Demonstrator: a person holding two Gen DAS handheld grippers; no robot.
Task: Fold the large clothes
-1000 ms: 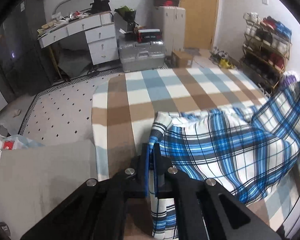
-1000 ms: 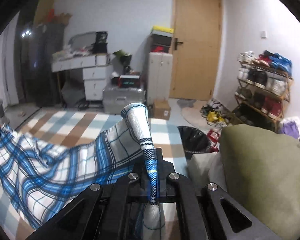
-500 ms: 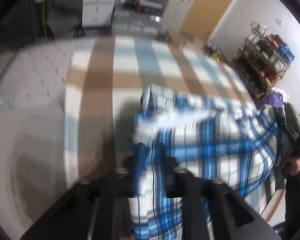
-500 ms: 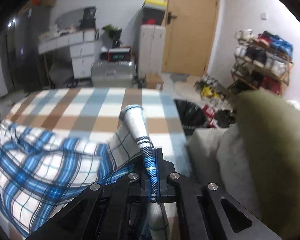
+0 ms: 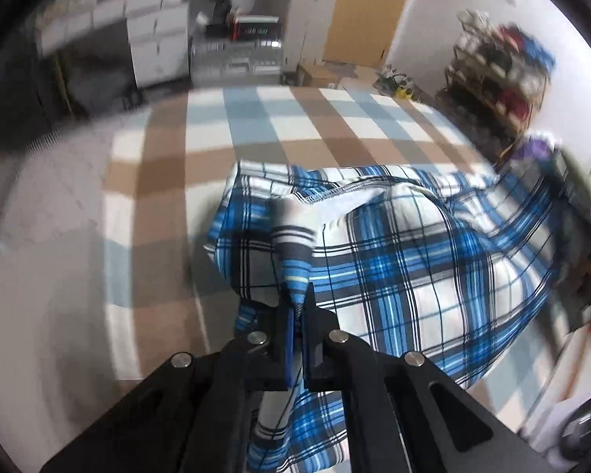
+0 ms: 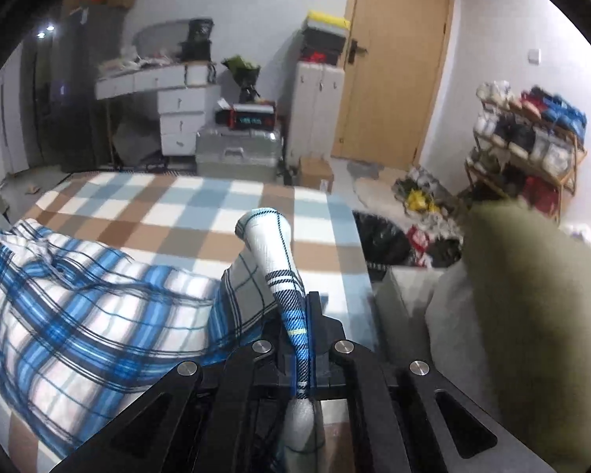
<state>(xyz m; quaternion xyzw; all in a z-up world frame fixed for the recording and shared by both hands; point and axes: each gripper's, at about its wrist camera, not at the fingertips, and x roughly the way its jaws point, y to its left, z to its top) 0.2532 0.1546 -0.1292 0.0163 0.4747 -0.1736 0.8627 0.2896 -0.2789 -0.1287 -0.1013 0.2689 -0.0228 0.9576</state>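
Observation:
A large blue, white and black plaid garment (image 5: 413, 276) lies billowed on the bed, over a brown, blue and white checked blanket (image 5: 295, 126). My left gripper (image 5: 295, 315) is shut on a bunched edge of the garment, which rises between its fingers. My right gripper (image 6: 301, 339) is shut on another bunched edge that stands up as a twisted roll (image 6: 272, 248). In the right wrist view the garment (image 6: 78, 307) spreads to the left over the blanket (image 6: 177, 205). The part of the cloth under each gripper is hidden.
A grey pillow (image 5: 39, 315) lies left of the garment. An olive cushion (image 6: 532, 315) lies at the bed's right side. Beyond the bed stand a silver suitcase (image 6: 236, 153), a white desk (image 6: 169, 90), a door (image 6: 398, 59) and a shoe rack (image 6: 532, 138).
Both grippers have carried their held edges forward over the bed. The garment has folded up on itself and billows higher. The left view swung and blurred, then steadied.

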